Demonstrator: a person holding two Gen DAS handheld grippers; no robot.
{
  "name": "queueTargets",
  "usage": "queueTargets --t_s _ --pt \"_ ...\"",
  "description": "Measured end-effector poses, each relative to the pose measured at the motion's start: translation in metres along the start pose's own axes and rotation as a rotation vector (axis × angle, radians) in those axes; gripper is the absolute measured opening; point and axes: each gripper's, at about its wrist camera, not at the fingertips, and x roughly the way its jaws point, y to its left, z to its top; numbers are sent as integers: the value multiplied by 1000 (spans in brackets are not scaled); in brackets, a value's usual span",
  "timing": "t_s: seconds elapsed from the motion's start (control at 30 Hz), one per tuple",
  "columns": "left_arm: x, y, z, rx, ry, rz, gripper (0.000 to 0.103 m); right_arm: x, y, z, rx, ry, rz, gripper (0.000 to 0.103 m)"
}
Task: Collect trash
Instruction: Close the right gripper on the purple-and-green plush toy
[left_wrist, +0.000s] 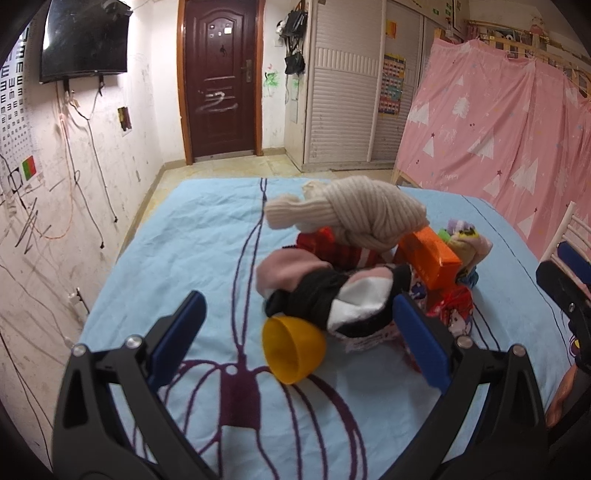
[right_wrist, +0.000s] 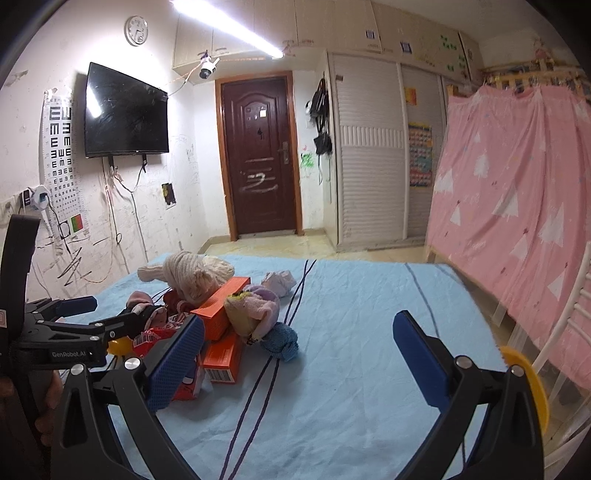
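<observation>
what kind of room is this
Most likely a home bedroom: the pile of socks and boxes lies on a bed with a blue sheet, slatted wardrobe doors line the far wall, and a TV hangs beside the door.

red packets (left_wrist: 455, 309) mostly hidden under socks (left_wrist: 332, 295); yellow disc (right_wrist: 529, 384) behind finger.

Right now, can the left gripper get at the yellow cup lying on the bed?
Probably yes. The left gripper is open, and the yellow cup lies on its side between the fingers. Only the black and white sock rests on its far rim and might get pinched too.
</observation>
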Motion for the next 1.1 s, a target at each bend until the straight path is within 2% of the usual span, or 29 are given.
queueTargets --t_s 0.17,0.27,0.43,0.53,0.63,0.8,0.87,0.9,0.97,1.03,1.1 --pt "-2 4 10 11 45 -41 87 11 -6 7 17 73 57 95" --pt "-4 0 14 30 65 -59 81 16 -6 12 2 102 78 91" --pt "-3 -5 16 57 86 -83 81 28 -8 18 17 168 153 72" --pt "3 -2 20 65 110 -104 82 39 -3 20 -1 208 178 71" --pt "8 -3 25 103 108 -106 88 52 5 22 -24 230 178 71" --pt "17 -2 34 150 118 -133 88 73 9 28 -22 268 188 71" --pt "20 -1 35 170 126 -152 86 81 10 30 -12 294 206 63" --pt "21 -1 34 177 134 -166 79 83 11 31 -10 302 207 57" --pt "23 1 34 179 145 -184 74 88 12 30 -2 318 211 45" --pt "24 2 34 169 147 -210 64 91 10 31 18 323 222 27" --pt "23 4 34 162 140 -216 60 92 8 32 27 326 231 20"
